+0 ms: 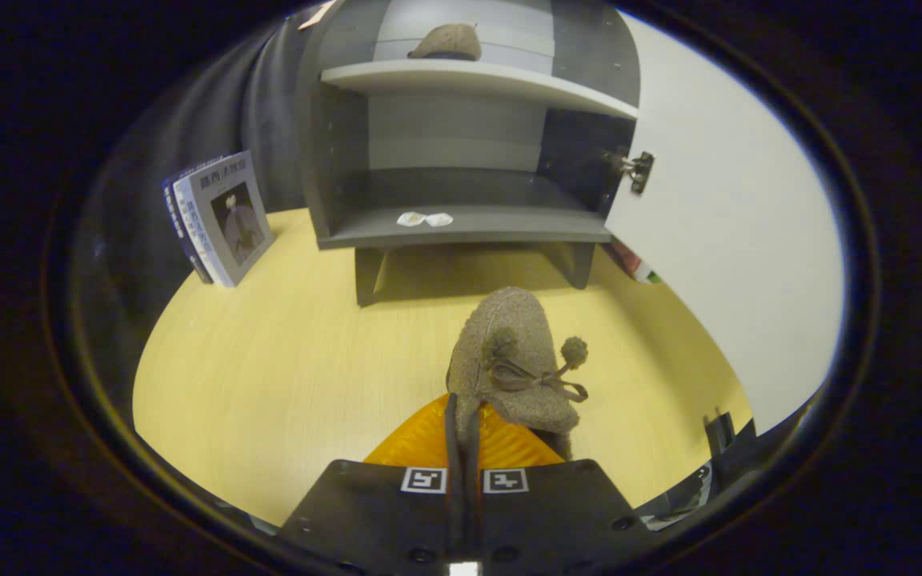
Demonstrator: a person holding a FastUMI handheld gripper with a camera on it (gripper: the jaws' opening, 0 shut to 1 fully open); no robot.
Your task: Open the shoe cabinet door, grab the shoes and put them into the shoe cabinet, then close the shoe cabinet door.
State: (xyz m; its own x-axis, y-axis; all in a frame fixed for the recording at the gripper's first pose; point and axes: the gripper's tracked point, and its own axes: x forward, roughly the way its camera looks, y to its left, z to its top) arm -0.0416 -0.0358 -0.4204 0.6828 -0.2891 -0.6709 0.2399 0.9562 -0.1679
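Note:
A brown felt shoe (509,344) with a bow and two pompoms hangs over the wooden floor. My gripper (462,418) is shut on its rim, with both orange fingers (417,444) pressed together on the thin edge. Beyond the shoe stands the dark grey shoe cabinet (461,234), its white door (733,240) swung wide open to the right. A second brown shoe (446,42) lies on the upper shelf (477,80). The lower shelf is bare except for two small white packets (424,218).
A few books (221,216) lean against the dark wall left of the cabinet. A metal hinge (637,170) sticks out where the door meets the cabinet side. Some red and green items (635,262) sit behind the door's lower edge. Light wooden floor (285,360) lies between me and the cabinet.

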